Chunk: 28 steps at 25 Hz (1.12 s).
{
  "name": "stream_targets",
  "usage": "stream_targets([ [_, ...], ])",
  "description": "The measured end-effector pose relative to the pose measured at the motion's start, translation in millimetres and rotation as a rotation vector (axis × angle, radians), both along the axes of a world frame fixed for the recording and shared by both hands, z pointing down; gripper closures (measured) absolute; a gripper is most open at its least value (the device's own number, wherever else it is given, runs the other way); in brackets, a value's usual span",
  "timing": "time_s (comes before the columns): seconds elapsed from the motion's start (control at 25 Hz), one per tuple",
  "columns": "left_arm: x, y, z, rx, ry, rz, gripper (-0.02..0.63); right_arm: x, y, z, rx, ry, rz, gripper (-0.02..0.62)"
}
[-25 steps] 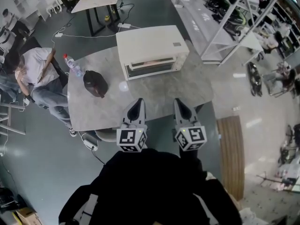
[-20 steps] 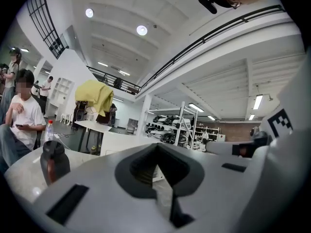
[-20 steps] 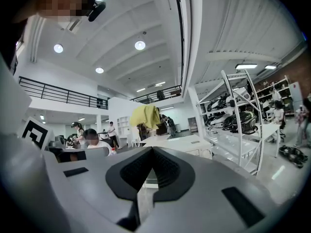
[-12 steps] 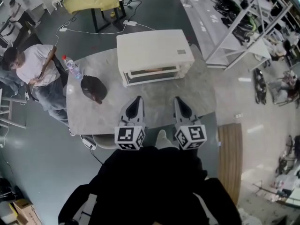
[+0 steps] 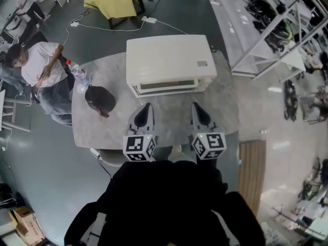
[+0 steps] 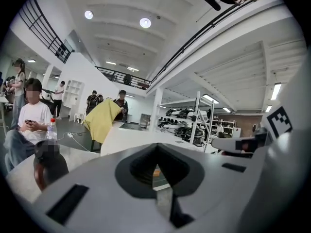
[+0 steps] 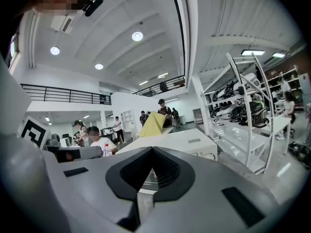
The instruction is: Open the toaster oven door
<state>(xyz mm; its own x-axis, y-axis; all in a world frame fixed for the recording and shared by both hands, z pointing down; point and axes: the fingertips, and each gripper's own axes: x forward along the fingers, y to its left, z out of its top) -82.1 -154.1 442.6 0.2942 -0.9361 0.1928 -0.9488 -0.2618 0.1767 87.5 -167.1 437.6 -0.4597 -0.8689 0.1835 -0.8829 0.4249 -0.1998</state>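
The toaster oven (image 5: pixel 169 60) sits ahead; its door (image 5: pixel 166 86) faces you
Your left gripper (image 5: pixel 145 106) and right gripper (image 5: pixel 196 106) are clenched, empty; door runs crosswise, equally near both.

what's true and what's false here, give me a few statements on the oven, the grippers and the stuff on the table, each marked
1. The toaster oven has its door closed. True.
2. The left gripper grips the oven door. False: it sits short of the oven, touching nothing.
3. Both the left gripper and the right gripper have their fingers together with nothing between them. True.
4. The water bottle stands on top of the oven. False: it stands at the left edge of the table, near a dark object.
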Motion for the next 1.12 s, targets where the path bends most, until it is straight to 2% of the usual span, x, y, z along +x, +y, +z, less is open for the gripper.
stream_targets([
  [0.32, -9, -26, 18, -0.043, -0.016, -0.045, 0.603, -2, -32, 16, -0.022, 0.017, -0.026, 0.592],
  [1.12, -25, -76, 58, -0.131, -0.069, -0.108, 0.603, 2, -92, 67, -0.137, 0.073, -0.001, 0.592],
])
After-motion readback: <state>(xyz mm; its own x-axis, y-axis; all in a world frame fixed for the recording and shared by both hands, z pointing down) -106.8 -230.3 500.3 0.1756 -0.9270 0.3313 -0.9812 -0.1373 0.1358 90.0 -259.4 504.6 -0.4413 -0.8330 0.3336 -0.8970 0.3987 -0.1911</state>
